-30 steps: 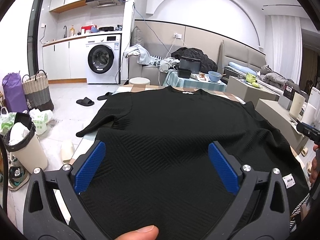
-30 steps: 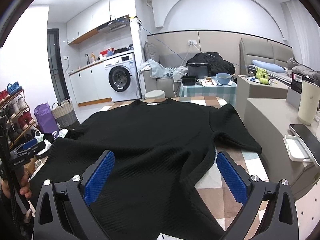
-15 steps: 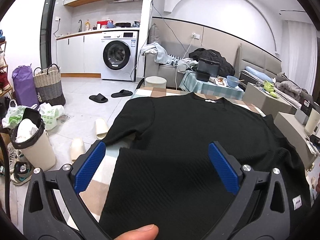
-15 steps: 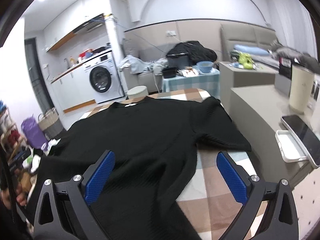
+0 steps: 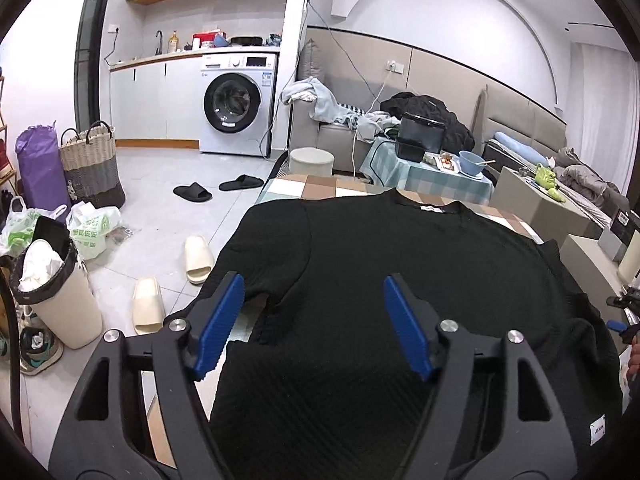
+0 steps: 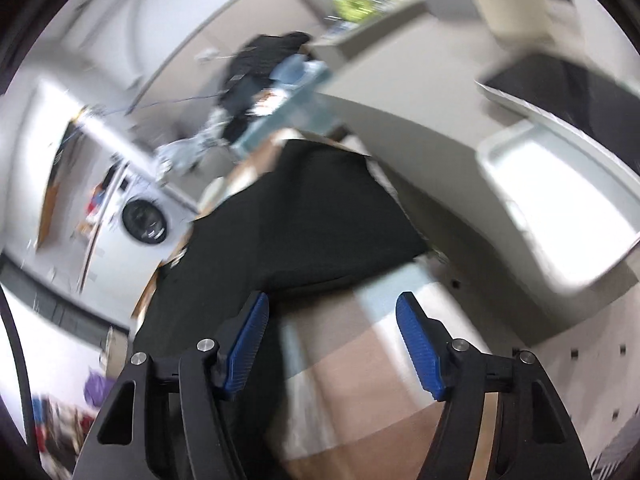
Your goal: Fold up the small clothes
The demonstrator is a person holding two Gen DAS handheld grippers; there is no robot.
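Note:
A black textured short-sleeve top (image 5: 400,280) lies spread on a checked table (image 5: 320,188), neck at the far end. My left gripper (image 5: 314,326) is open and empty above the top's near left part, by the left sleeve (image 5: 264,256). In the blurred, tilted right wrist view the top (image 6: 304,216) shows with its right sleeve edge just ahead. My right gripper (image 6: 332,346) is open and empty over the bare checked cloth (image 6: 360,360) beside the sleeve.
A grey counter (image 6: 420,148) with a white tray (image 6: 560,208) stands right of the table. On the floor to the left are slippers (image 5: 198,258), a bin (image 5: 56,292) and bags. A side table with a blue bowl (image 5: 472,160) stands beyond.
The left gripper has drawn back and left, its jaws narrower than before. The right gripper has swung sharply right and tilted toward the right sleeve, jaws narrower; its view is now blurred.

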